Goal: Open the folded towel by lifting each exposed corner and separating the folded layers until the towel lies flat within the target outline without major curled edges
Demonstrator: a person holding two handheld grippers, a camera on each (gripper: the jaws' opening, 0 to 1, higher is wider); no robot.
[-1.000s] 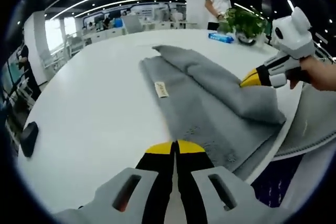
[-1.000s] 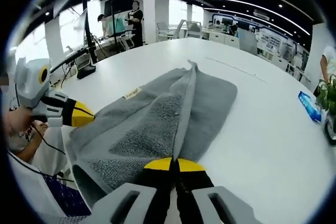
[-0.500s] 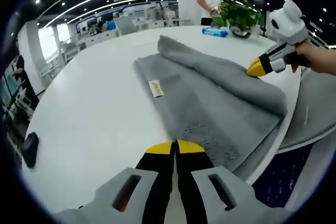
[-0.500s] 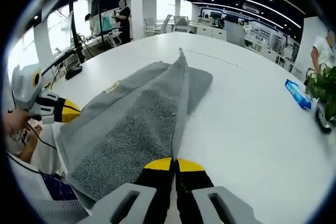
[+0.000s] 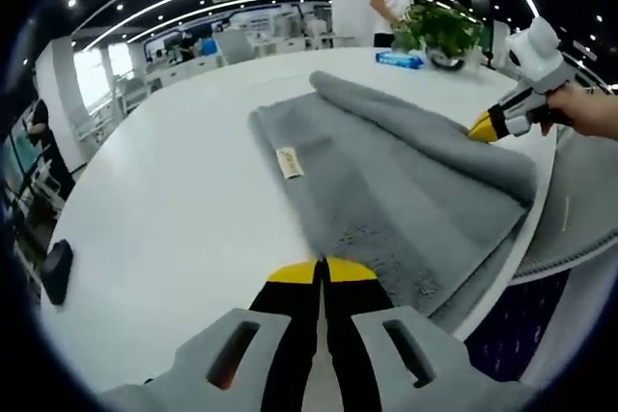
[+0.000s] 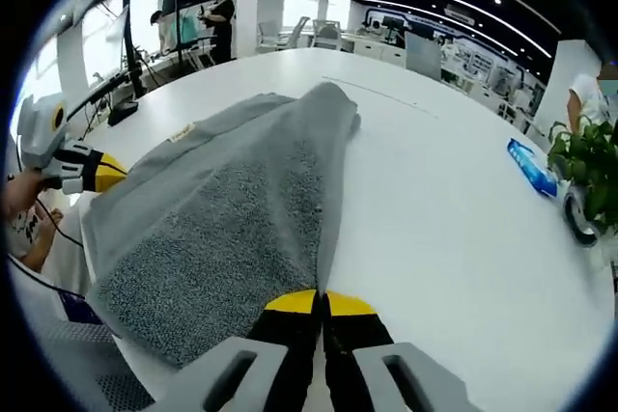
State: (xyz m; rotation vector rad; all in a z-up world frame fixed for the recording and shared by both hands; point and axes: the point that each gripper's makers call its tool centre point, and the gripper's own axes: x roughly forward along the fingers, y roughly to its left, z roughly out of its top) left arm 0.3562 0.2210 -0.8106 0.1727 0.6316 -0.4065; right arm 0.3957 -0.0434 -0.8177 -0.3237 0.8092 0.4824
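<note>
Right hand-held gripper [image 6: 322,304] pinches the grey towel's [image 6: 232,209] edge, jaws together; towel lies folded on the white tabletop [image 6: 454,219] — left hand-held gripper [image 6: 114,167] touches its far corner.

**White desk, grey towel**

The white desk [image 5: 174,229] carries a grey towel [image 5: 386,190] overhanging its near edge. Farther off sit a blue packet [image 5: 399,60] and a potted plant [image 5: 446,34]; a black object [image 5: 53,270] lies apart.
</note>
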